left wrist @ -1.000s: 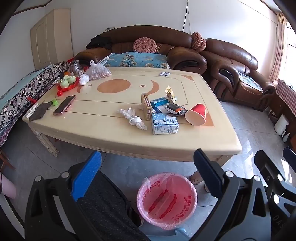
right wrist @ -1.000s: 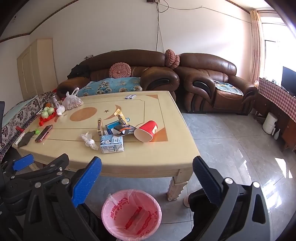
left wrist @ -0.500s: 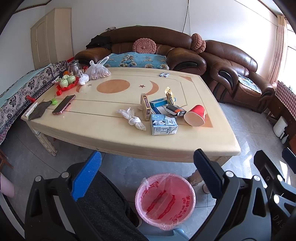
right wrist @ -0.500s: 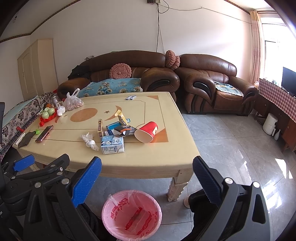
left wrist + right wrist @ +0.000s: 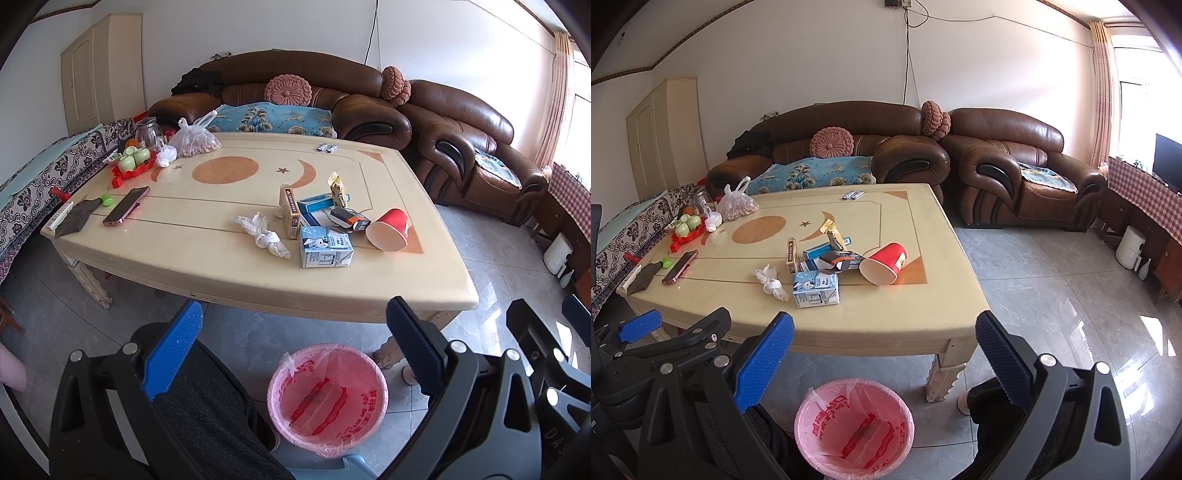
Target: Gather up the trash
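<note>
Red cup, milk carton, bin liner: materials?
Red cup: likely paper, matte wall, pale inside. Milk carton: printed paperboard, folded edges, slight sheen. Bin liner: thin pink plastic film, wrinkled, translucent, folded over the rim.

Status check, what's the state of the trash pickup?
Both hand-held grippers open, empty. Red cup, milk carton on table. Pink bin below, path clear.

Trash on table, bin below

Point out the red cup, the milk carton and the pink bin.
red cup (image 5: 886,263), right wrist view, on its red side wall.
milk carton (image 5: 325,246), left wrist view, on its printed top face.
pink bin (image 5: 275,387), left wrist view, on its left rim.
</note>
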`<control>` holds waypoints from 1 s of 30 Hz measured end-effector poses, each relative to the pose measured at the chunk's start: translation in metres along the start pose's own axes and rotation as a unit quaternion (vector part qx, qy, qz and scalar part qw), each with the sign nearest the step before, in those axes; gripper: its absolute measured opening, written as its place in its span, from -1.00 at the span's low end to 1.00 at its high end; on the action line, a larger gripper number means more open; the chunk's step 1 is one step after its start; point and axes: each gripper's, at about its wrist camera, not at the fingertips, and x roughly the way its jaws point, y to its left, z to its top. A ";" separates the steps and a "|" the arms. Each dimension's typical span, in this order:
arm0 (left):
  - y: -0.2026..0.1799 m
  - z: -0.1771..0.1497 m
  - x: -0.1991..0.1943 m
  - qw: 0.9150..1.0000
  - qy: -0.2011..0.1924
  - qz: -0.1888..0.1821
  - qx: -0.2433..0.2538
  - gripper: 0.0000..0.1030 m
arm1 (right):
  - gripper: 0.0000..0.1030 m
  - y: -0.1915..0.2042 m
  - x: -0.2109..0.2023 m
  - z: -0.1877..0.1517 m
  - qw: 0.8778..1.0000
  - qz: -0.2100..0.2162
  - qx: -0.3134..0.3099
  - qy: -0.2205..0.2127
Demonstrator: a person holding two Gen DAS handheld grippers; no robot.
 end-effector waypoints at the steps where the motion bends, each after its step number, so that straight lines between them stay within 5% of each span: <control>1: 0.000 0.000 0.000 1.000 0.001 0.000 0.000 0.90 | 0.88 0.000 0.000 0.000 1.000 0.000 0.000 0.000; 30: -0.002 -0.004 0.003 1.000 0.003 0.000 -0.001 0.90 | 0.88 0.003 -0.006 0.010 1.000 0.004 0.000 0.000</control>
